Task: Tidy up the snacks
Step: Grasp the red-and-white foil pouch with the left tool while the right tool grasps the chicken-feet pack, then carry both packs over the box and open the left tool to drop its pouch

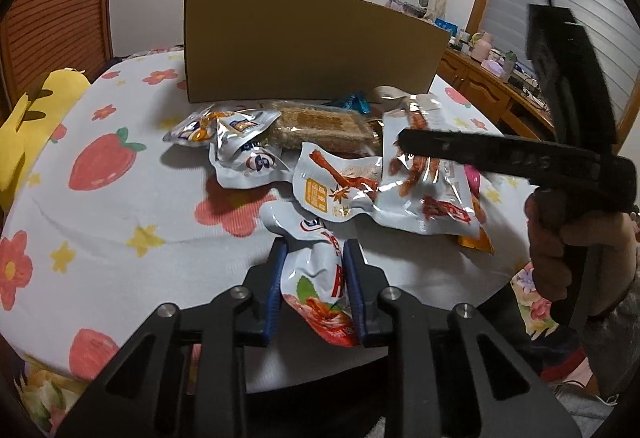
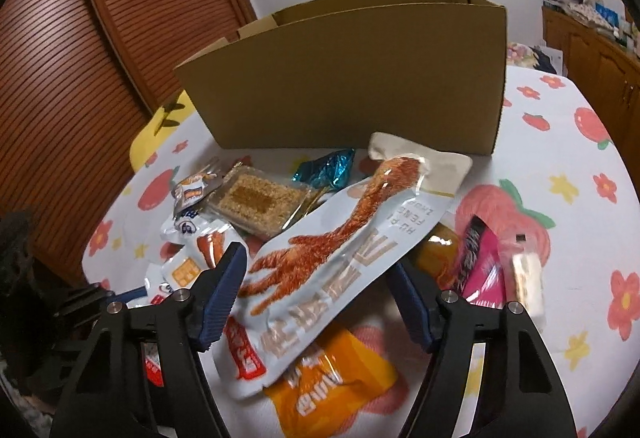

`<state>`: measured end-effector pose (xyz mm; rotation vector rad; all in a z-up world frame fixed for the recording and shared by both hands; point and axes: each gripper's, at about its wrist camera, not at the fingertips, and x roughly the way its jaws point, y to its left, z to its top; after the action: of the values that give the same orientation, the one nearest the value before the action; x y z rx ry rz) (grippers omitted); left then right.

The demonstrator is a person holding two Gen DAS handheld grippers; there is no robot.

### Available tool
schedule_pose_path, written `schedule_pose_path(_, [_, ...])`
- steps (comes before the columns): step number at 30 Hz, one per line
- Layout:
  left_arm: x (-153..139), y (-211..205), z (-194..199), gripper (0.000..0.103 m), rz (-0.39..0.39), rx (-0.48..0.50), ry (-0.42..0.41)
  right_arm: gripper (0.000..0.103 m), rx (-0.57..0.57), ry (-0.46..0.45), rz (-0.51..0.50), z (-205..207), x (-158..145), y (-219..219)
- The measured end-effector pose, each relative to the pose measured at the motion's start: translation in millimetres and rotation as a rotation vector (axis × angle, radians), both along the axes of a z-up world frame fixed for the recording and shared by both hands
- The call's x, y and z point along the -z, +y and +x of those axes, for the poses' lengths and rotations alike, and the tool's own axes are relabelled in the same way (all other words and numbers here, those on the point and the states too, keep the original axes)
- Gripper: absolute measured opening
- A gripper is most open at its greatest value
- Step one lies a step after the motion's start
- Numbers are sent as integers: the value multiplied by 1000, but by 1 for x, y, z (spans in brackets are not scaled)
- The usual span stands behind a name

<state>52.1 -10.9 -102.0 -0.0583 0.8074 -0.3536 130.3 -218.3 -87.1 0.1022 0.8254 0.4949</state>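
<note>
A pile of snack packets lies on a strawberry-print cloth in front of an open cardboard box (image 1: 308,45) (image 2: 360,85). My left gripper (image 1: 316,250) is shut on a white and red snack pouch (image 1: 316,278) at the pile's near edge. My right gripper (image 2: 320,270) is open, with its jaws either side of a long white chicken-foot packet (image 2: 340,250), which also shows in the left wrist view (image 1: 424,173). The right gripper shows from the side in the left wrist view (image 1: 404,143). An orange packet (image 2: 340,382) lies under the chicken-foot packet.
A sesame bar (image 2: 260,201) (image 1: 320,127), a blue wrapper (image 2: 328,167), small white pouches (image 1: 224,129) and a pink packet (image 2: 480,270) lie in the pile. A yellow plush (image 1: 36,125) sits at the left edge. Wooden cabinets (image 2: 592,53) stand to the right.
</note>
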Motion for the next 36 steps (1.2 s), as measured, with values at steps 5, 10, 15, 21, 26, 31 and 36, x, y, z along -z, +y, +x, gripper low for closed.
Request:
schedule_pose_path(5, [1,4,-2,25,-18,-5,3,39,0,-2,-30,5,8,7])
schedule_pose_path(10, [-3,9,-5,24,-30,-16,-14,27,20,17,19,11,6,-3])
schedule_pose_path(15, [-9,16,-10,24,-44,-28,-39,18,28,-1,60,11,-3,-12])
schedule_pose_path(21, [-18,26,-16,24,-70,-45,-82,15,24,-31,67,8,-12,-12])
schedule_pose_path(26, [-26,29,-15,24,-78,-49,-113,15,17,-55,99,5,-20,-13])
schedule_pose_path(31, [-38,30,-13,24,-80,-47,-140,15,12,-88,99,0,-34,-15])
schedule_pose_path(36, [-59,29,-5,24,-69,-39,-186,15,7,-132,88,-7,-50,-20])
